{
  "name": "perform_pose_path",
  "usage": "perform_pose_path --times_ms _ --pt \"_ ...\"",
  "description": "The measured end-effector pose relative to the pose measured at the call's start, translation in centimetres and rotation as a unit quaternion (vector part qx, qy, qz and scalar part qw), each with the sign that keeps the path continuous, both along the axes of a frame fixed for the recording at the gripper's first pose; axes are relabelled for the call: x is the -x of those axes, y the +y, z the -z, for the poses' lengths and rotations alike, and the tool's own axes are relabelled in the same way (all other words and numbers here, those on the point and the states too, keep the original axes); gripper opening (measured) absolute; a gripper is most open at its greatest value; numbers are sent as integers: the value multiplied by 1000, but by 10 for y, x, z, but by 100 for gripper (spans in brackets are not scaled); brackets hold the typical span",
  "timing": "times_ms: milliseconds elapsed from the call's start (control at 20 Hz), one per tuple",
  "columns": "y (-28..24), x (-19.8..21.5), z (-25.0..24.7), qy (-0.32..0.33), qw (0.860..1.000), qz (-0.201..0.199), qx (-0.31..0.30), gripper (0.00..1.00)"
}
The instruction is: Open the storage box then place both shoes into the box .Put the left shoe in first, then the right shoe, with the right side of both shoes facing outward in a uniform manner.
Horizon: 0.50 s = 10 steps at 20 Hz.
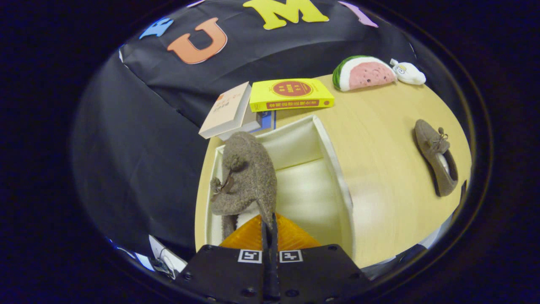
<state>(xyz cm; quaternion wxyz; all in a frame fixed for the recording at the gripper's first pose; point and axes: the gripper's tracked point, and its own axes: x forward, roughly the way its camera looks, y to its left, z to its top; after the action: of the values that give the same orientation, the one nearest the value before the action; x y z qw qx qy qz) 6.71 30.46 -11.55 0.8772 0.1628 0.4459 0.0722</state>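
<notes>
Tongs (269,228) pinching 1 brown shoe (247,177) over the open storage box (337,177), other shoe (436,158) well apart on table (392,126).

My held shoe (247,177) hides the storage box's (333,169) left inner wall, and my orange fingers (253,236) cover its heel. The book covers (291,93), upper centre, are too small to read.

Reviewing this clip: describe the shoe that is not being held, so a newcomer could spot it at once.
Start at the open white storage box on the wooden table. Far to its side, past bare tabletop, a brown shoe lies alone, apart from the box. Unlike its twin, the held shoe pinched by the shut gripper over the box, nothing touches it.
</notes>
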Motion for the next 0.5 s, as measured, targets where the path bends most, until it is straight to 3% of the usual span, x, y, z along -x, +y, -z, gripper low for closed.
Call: perform_pose_path --times_ms 150,500 --pt "9 0 25 16 1000 10 10 1" --pt "22 9 80 103 993 -29 58 1"
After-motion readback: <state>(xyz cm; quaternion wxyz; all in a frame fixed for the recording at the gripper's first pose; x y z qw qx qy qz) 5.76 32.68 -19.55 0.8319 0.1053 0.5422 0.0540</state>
